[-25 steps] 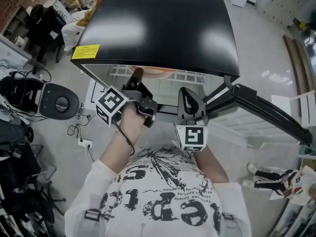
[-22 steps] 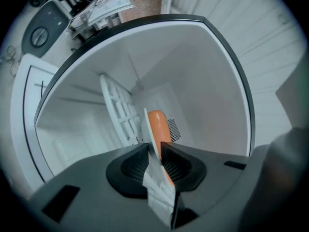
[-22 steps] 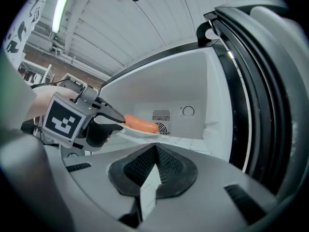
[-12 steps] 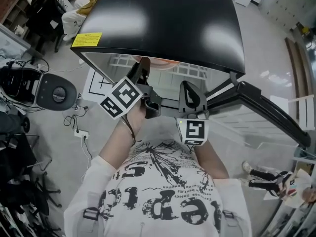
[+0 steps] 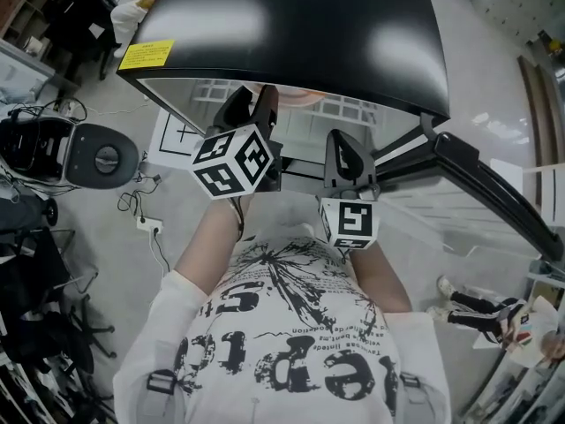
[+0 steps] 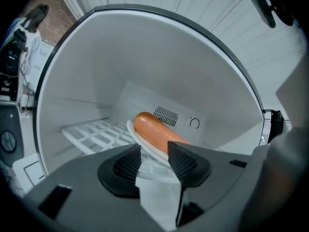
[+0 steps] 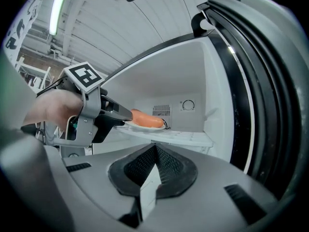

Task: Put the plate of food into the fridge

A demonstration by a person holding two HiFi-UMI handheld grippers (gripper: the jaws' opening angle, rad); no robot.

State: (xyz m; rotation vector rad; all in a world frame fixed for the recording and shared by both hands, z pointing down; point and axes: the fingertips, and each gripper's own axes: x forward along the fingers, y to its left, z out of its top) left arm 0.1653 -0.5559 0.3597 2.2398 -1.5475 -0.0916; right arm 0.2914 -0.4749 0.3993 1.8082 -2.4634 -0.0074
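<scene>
Now your plate point(image 6: 133, 133) rests on the white wire shelf point(image 6: 91, 132) inside the fridge point(image 6: 145, 57), with one long orange sausage point(image 6: 152, 128) lying across it. Seen from the left gripper view, it sits in line with the vent grille point(image 6: 165, 115) and the round dial point(image 6: 194, 123) on the rear wall.

Your left claw point(image 6: 154, 153) reaches into the compartment and its jaws are opening. The plate's near rim lies between the two ribbed pads, which stand apart and do not clamp it. The right gripper view shows that claw from the side, level with the shelf, with your left hand point(image 7: 50, 111) round its handle.

Your right claw point(image 7: 154, 151) is held outside the opening, nearer you than the shelf. Its jaws are pressed together with nothing between them.

From the head view, both claws point in under the fridge's glossy black top point(image 5: 291, 34), side by side, the left one's marker cube point(image 5: 231, 160) tilted toward you. A yellow label point(image 5: 146, 55) is stuck near the top's front left corner. The fridge door point(image 5: 494, 193) hangs open at your right. On the grey floor point(image 5: 115, 254) at your left stand a round black-and-grey appliance point(image 5: 93, 159) and a trailing cable point(image 5: 146, 228).
</scene>
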